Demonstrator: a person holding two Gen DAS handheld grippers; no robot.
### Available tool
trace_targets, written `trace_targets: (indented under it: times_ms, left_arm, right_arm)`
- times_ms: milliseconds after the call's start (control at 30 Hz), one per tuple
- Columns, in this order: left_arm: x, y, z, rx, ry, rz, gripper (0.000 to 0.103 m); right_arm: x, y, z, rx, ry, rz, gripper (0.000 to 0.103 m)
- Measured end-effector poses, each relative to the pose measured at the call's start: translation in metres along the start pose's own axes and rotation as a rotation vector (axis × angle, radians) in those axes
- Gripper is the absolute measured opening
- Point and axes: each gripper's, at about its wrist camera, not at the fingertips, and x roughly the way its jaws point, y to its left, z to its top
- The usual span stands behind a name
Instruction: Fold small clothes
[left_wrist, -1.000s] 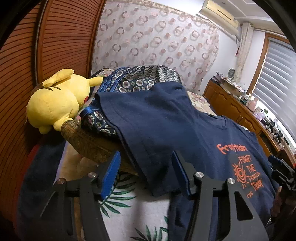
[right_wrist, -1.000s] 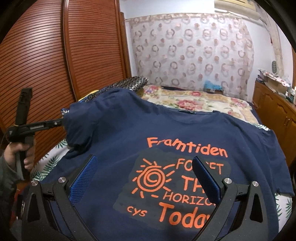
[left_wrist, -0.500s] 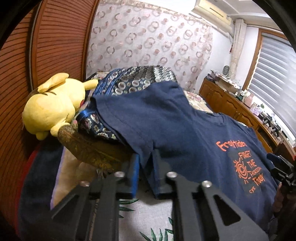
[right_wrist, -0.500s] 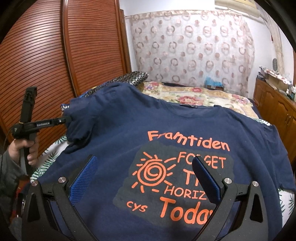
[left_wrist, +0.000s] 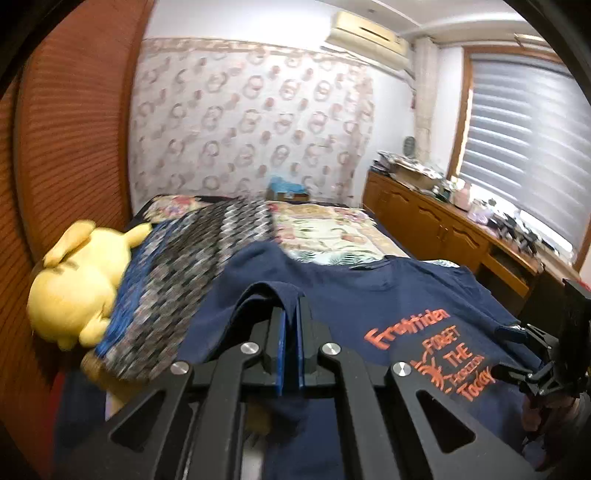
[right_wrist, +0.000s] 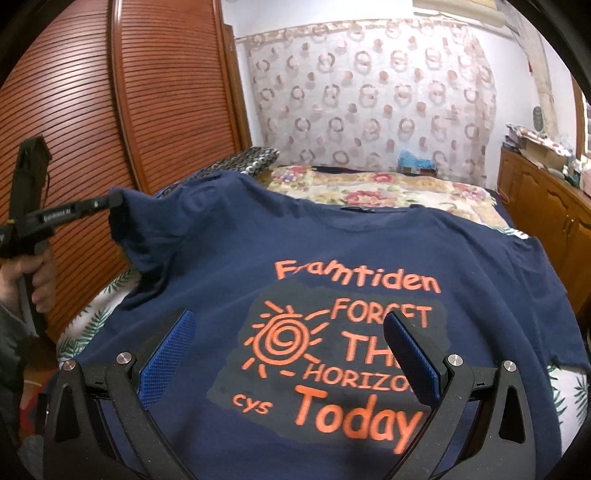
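Observation:
A navy T-shirt (right_wrist: 332, 254) with orange print lies face up on the bed; it also shows in the left wrist view (left_wrist: 369, 295). My left gripper (left_wrist: 290, 314) is shut on the shirt's left sleeve and holds it raised off the bed; the right wrist view shows it (right_wrist: 118, 201) pinching that sleeve (right_wrist: 136, 236). My right gripper (right_wrist: 288, 332) is open and empty, hovering over the printed chest near the shirt's lower part. It appears at the right edge of the left wrist view (left_wrist: 517, 332).
A yellow plush toy (left_wrist: 74, 288) and a blue patterned cushion (left_wrist: 173, 288) lie at the bed's left side by the slatted wooden wardrobe doors (right_wrist: 74, 110). A floral bedspread (right_wrist: 388, 188) lies beyond the shirt. A wooden cabinet (left_wrist: 443, 229) runs along the right.
My left gripper closed on the sleeve edge and lifted it up and inward toward the shirt's middle. The right gripper stayed open over the print.

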Motion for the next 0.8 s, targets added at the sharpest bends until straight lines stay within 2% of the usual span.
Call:
trace_targets:
  times_ms: [133,267,367,500,667,733,800]
  left_arm:
    - [0.026,-0.027,0.013,0.054,0.039,-0.034,0.001]
    - [0.051,-0.055,0.012,0.109,0.113,-0.05,0.002]
    - [0.061,-0.067,0.004,0.143,0.161,-0.054,0.009]
    - [0.055,-0.077,-0.004,0.165,0.184,-0.077,0.029]
    - [0.034,-0.075,-0.007,0.176,0.168,-0.064,0.045]
    - [0.026,-0.068,-0.007,0.165,0.159,-0.058,0.054]
    - [0.018,-0.06,-0.006,0.15,0.147,-0.051,0.055]
  right_arm:
    - [-0.008,-0.013,0.0,0.025,-0.011,-0.02,0.103]
    - [-0.013,-0.025,-0.002,0.043,-0.014,-0.036,0.103]
    - [-0.015,-0.032,-0.005,0.053,-0.011,-0.044,0.103]
    - [-0.016,-0.038,-0.007,0.057,-0.009,-0.05,0.103]
    - [-0.015,-0.041,-0.005,0.053,-0.003,-0.058,0.103]
    - [-0.014,-0.04,-0.003,0.046,0.004,-0.058,0.103]
    - [-0.012,-0.039,0.0,0.03,0.009,-0.055,0.103]
